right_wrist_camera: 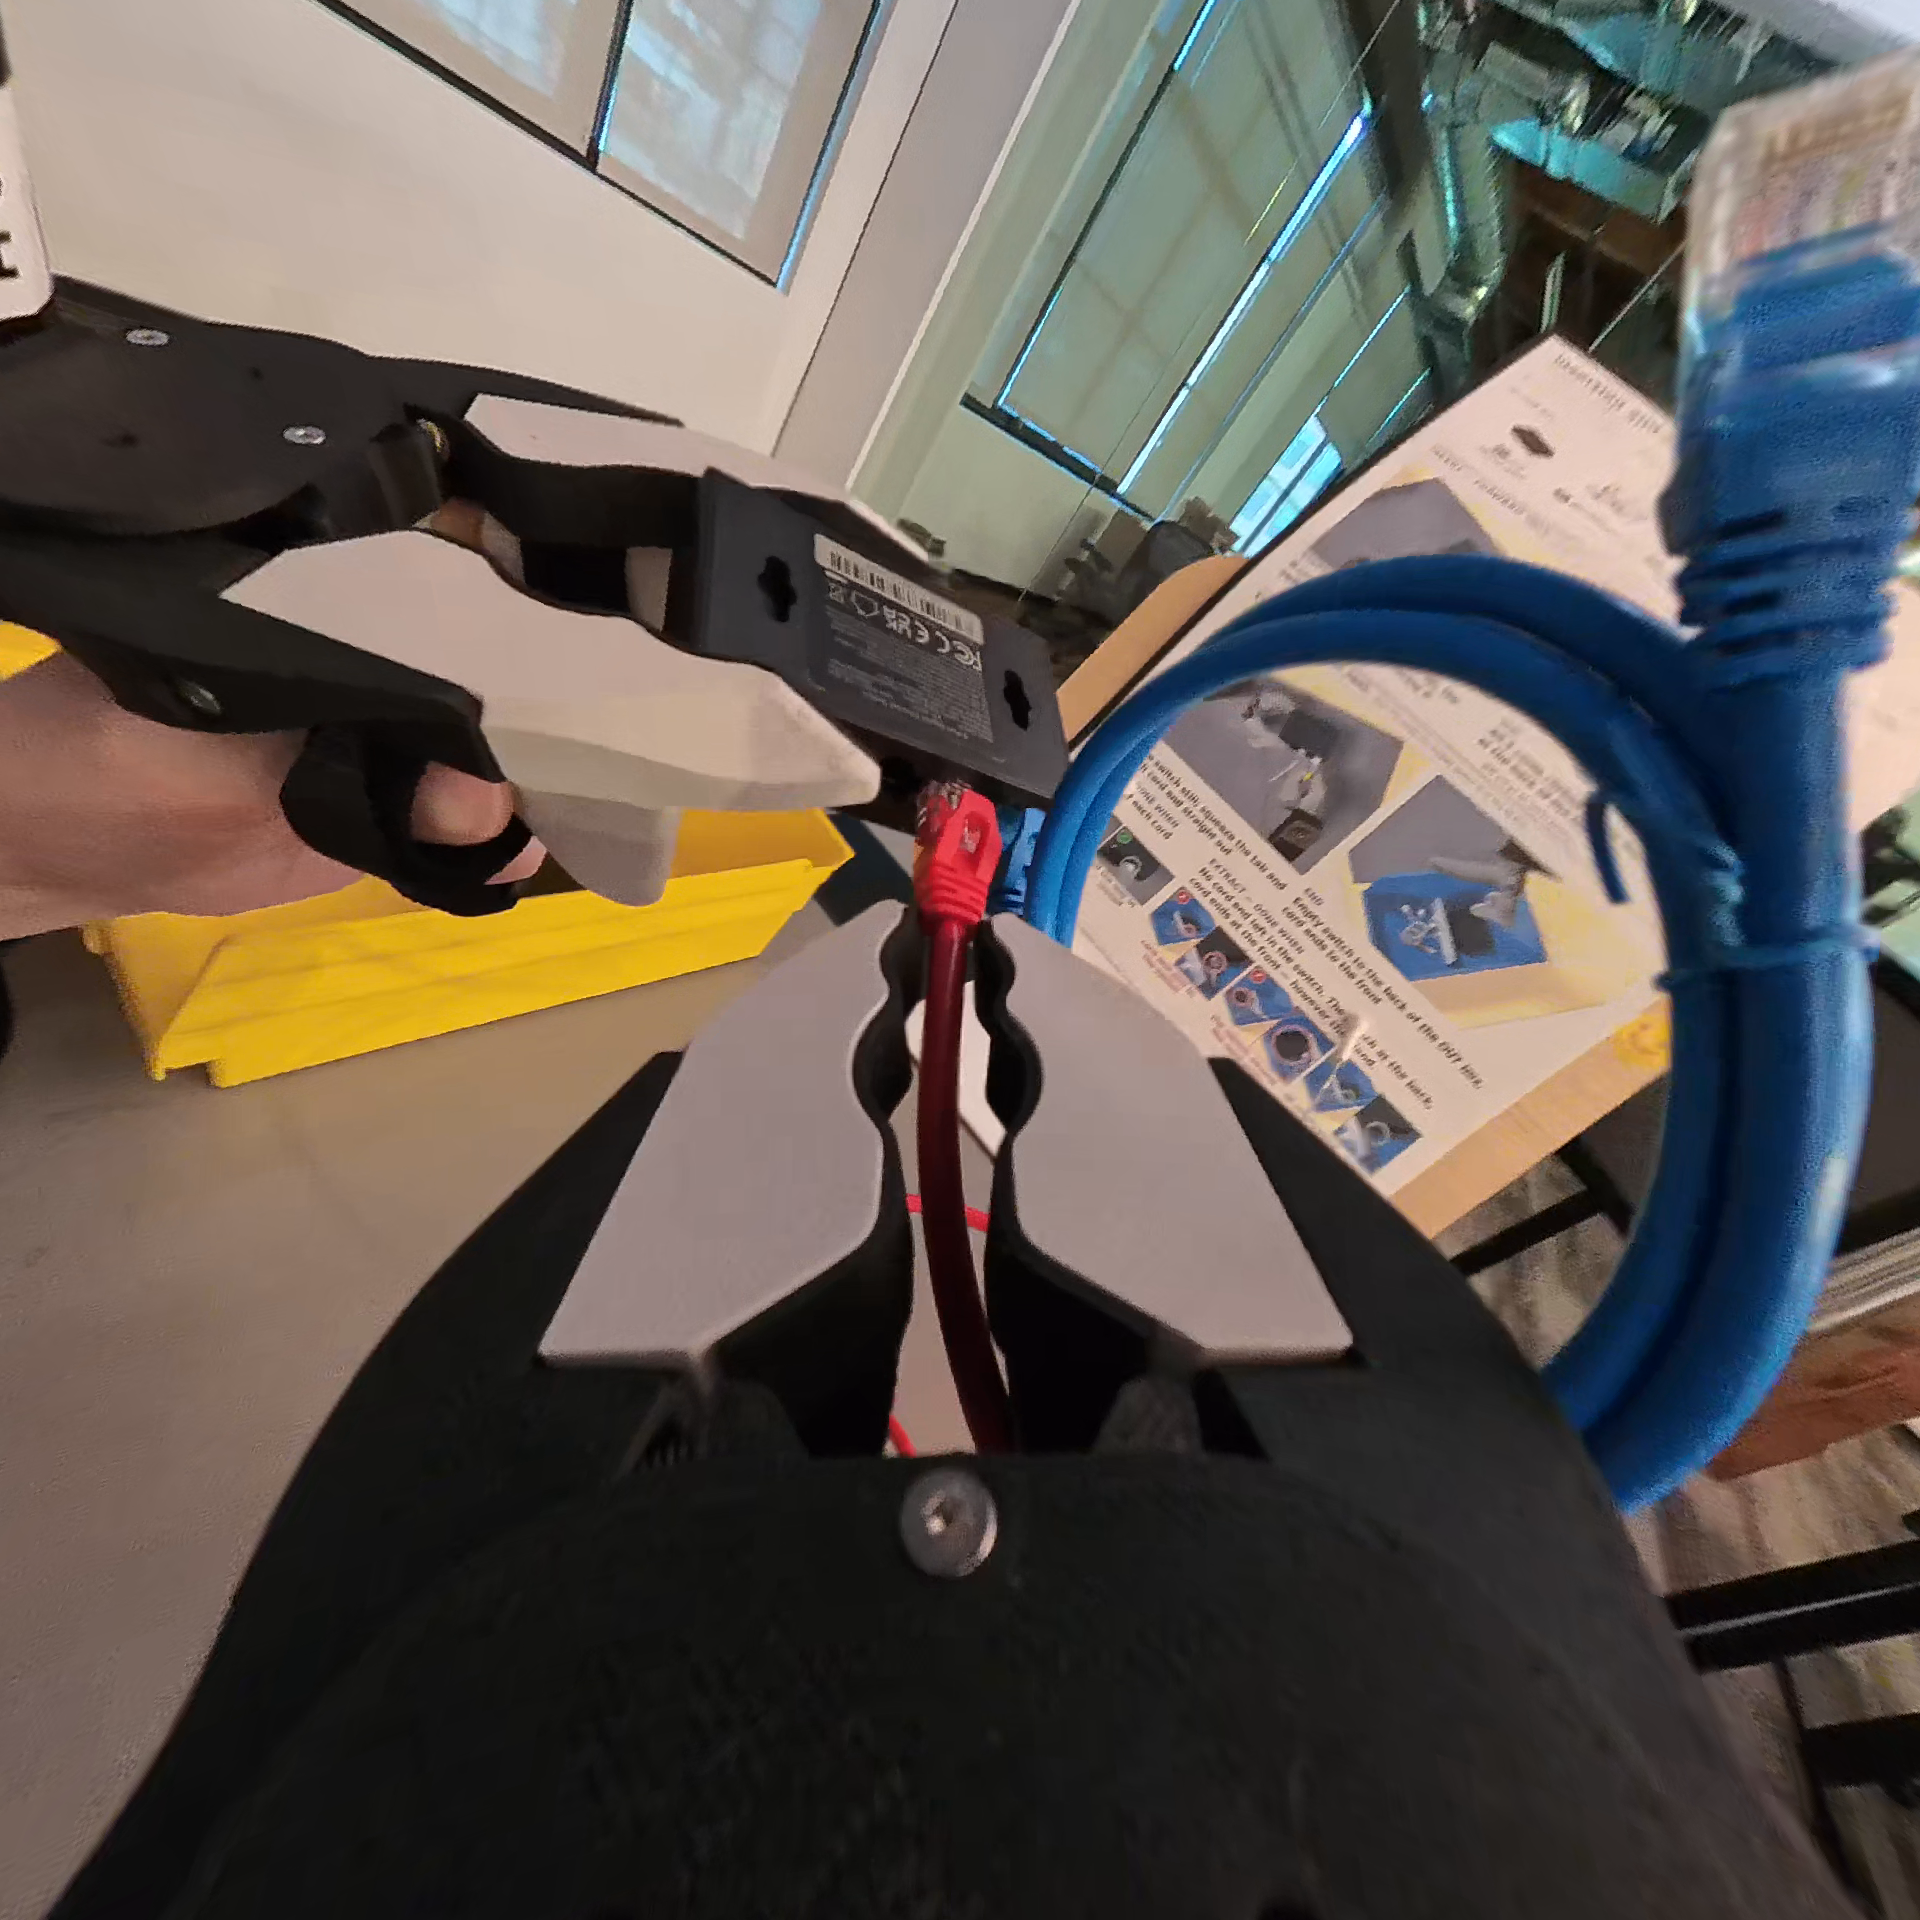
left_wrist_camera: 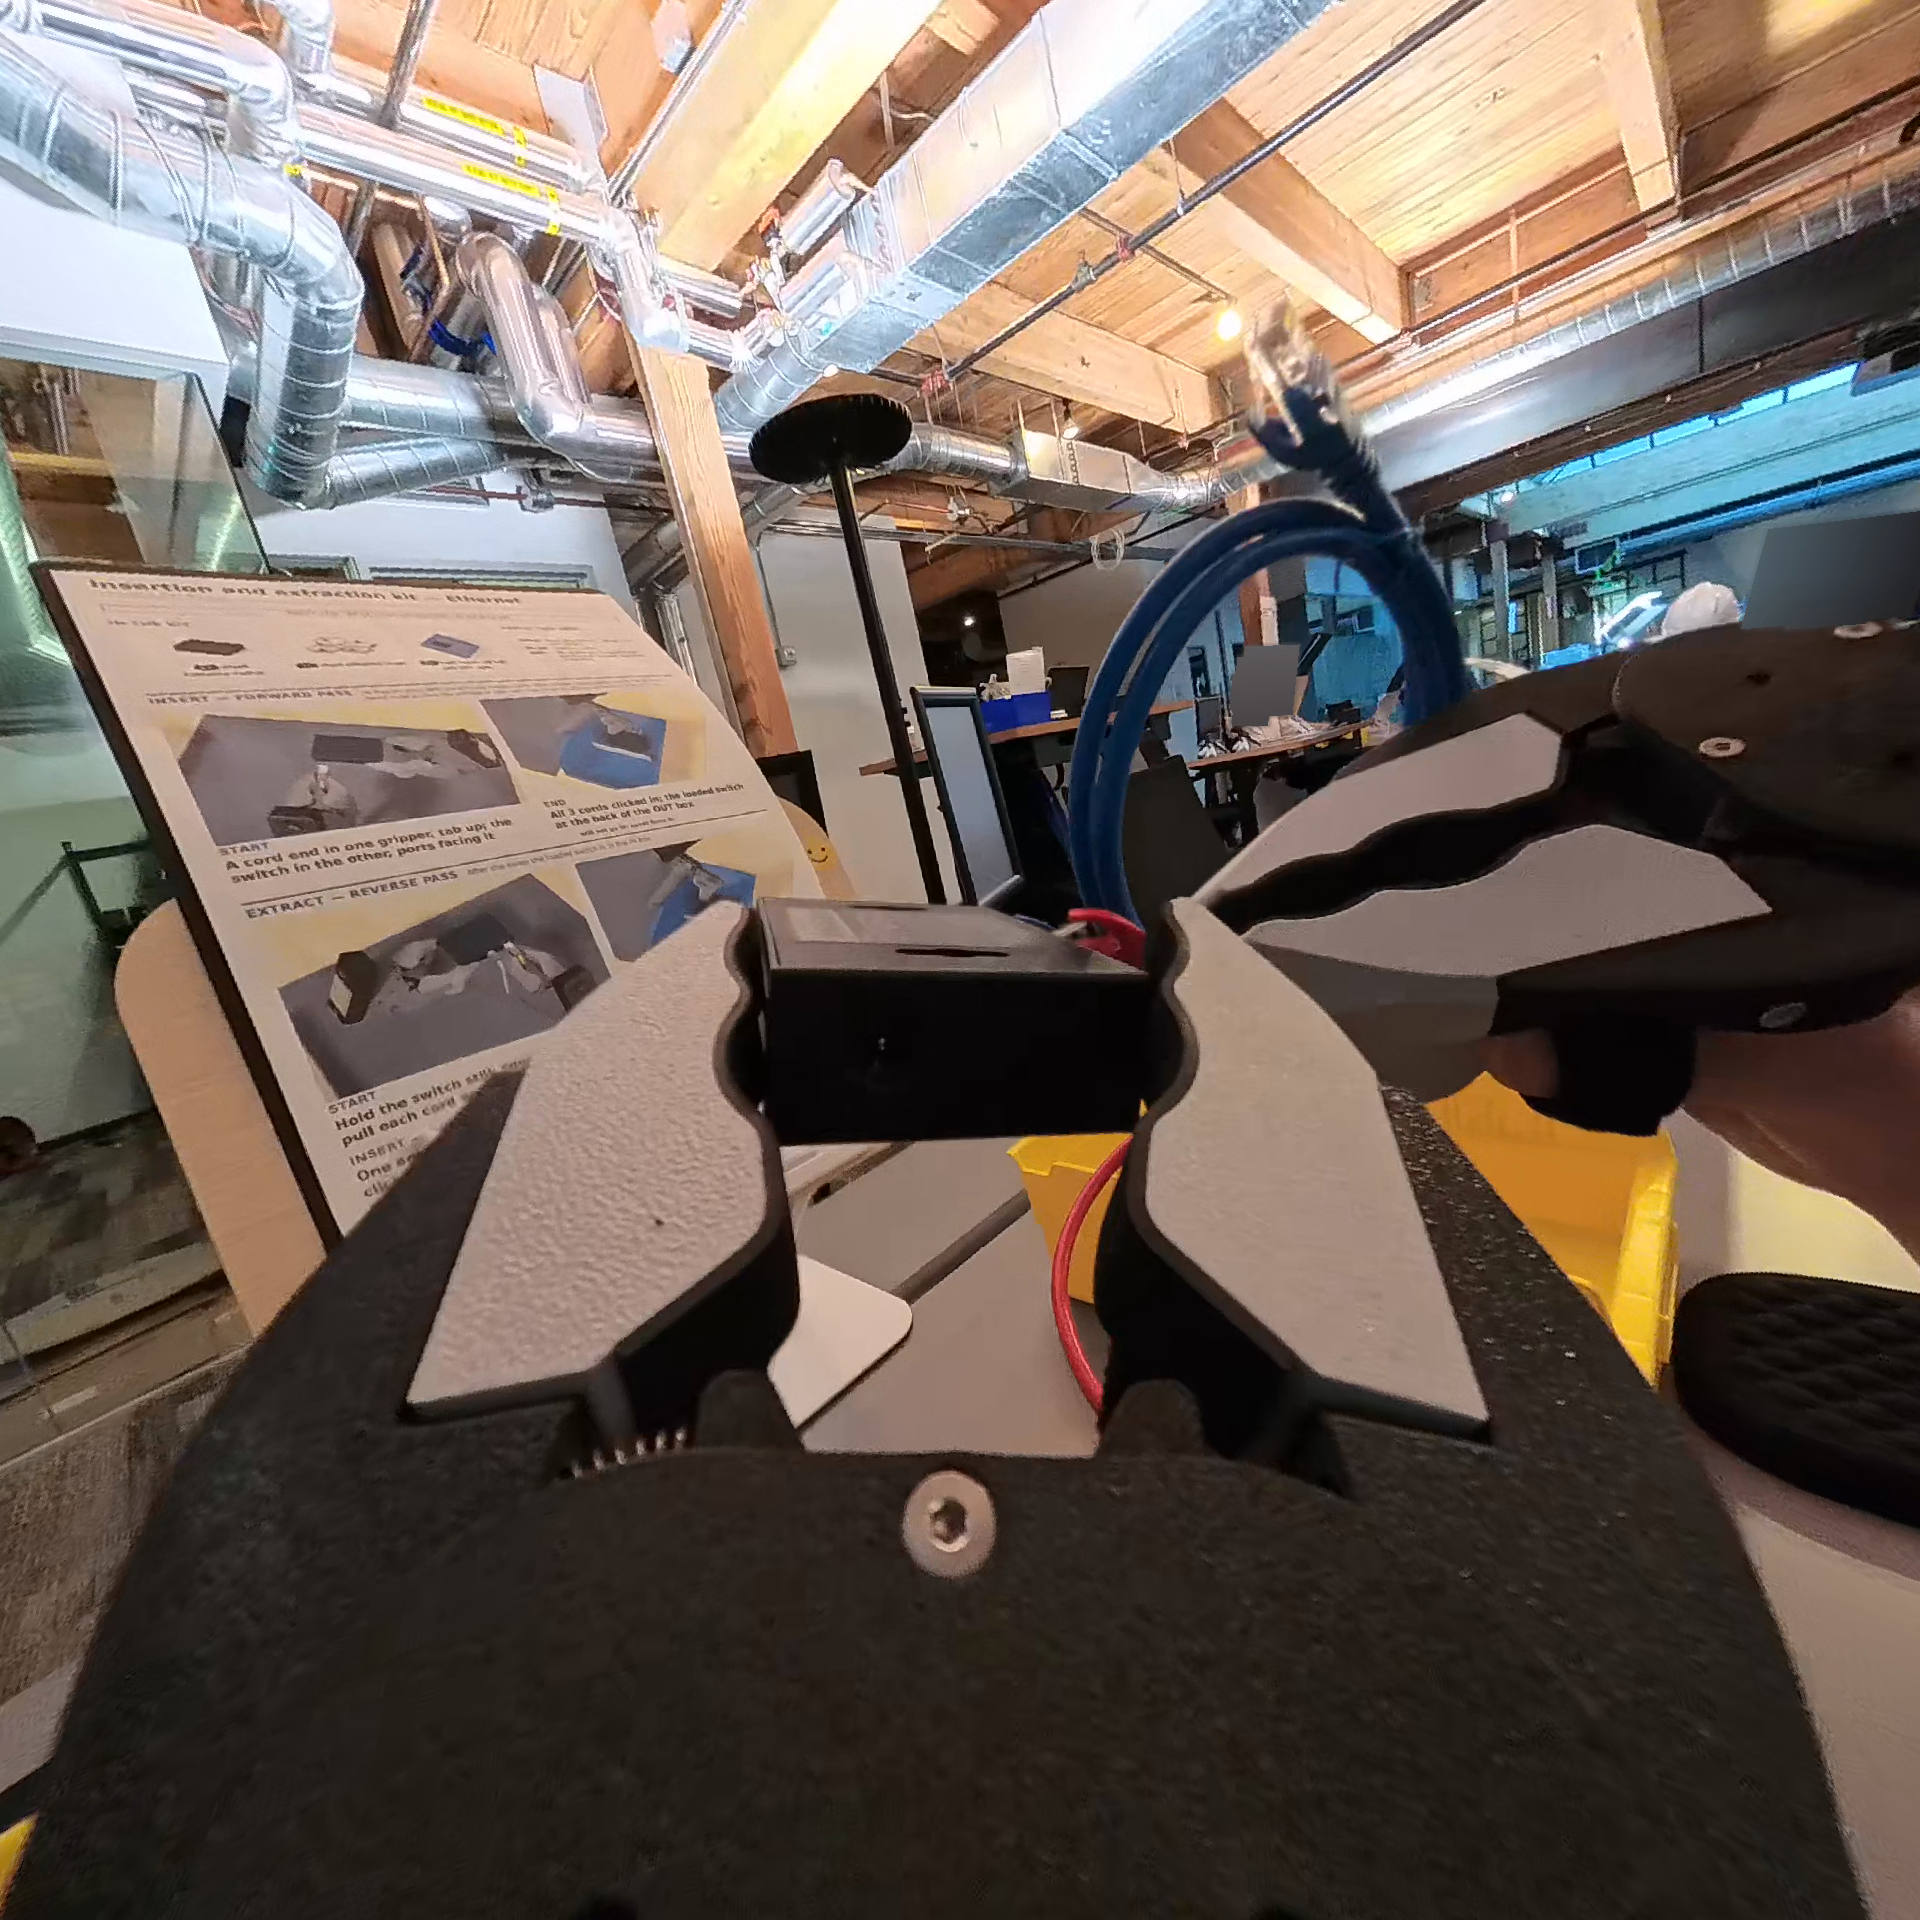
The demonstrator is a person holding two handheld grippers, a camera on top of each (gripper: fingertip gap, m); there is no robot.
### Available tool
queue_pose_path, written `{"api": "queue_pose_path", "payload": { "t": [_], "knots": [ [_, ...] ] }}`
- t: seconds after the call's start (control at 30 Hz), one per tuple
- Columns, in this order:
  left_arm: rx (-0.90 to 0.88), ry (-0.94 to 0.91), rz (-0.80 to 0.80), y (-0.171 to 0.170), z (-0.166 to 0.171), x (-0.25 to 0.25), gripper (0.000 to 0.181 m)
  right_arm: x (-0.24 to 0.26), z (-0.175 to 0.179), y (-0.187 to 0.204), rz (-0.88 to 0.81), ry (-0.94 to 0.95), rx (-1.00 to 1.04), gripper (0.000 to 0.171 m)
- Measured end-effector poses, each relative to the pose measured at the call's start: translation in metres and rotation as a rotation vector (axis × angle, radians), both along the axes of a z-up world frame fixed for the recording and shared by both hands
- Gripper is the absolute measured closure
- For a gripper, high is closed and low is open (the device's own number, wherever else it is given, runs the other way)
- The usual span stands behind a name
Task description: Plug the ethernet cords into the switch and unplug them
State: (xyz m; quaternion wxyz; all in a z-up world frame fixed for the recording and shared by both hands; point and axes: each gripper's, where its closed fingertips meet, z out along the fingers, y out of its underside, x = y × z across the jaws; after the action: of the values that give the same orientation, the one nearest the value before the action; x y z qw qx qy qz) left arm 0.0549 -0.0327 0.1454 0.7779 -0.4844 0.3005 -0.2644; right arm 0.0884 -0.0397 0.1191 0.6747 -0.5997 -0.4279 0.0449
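Left gripper (left_wrist_camera: 951, 1023): my jaws clamp the black switch (left_wrist_camera: 940, 1013), held above the yellow bin (right_wrist_camera: 468, 951).
Right gripper (right_wrist_camera: 945, 966): pinching the red cord (right_wrist_camera: 951, 1101) just below the switch.
Red plug (right_wrist_camera: 956, 842): at the switch's ports; seating hidden.
Blue cord (right_wrist_camera: 1621, 935): coiled right of the switch, free plug blurred.

Blue cord (right_wrist_camera: 1704, 935) free plug blurred; switch (right_wrist_camera: 914, 644) ports hidden

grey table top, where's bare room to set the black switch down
Bare grey table top lies in front of the yellow plastic bin, left of the right gripper. It is crowded ahead: red ethernet cord, coiled blue ethernet cord and leaning instruction board.
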Motion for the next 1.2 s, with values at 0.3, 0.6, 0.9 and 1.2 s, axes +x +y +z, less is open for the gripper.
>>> {"api": "queue_pose_path", "payload": {
  "t": [0.3, 0.6, 0.9, 1.2],
  "knots": [
    [0.102, -0.002, 0.031, -0.016, 0.016, -0.003, 0.111, -0.004, 0.018, -0.014, -0.041, -0.088, 0.252, 0.161],
    [0.301, -0.106, -0.026, -0.052, 0.040, -0.013, 0.112, -0.013, 0.040, -0.044, 0.053, -0.017, 0.414, 0.162],
    [0.264, -0.165, -0.119, -0.056, 0.041, -0.014, 0.112, -0.012, 0.043, -0.050, 0.109, -0.013, 0.443, 0.161],
    [0.195, -0.232, -0.187, -0.055, 0.041, -0.014, 0.112, -0.011, 0.045, -0.052, 0.097, -0.032, 0.488, 0.162]
  ]
}}
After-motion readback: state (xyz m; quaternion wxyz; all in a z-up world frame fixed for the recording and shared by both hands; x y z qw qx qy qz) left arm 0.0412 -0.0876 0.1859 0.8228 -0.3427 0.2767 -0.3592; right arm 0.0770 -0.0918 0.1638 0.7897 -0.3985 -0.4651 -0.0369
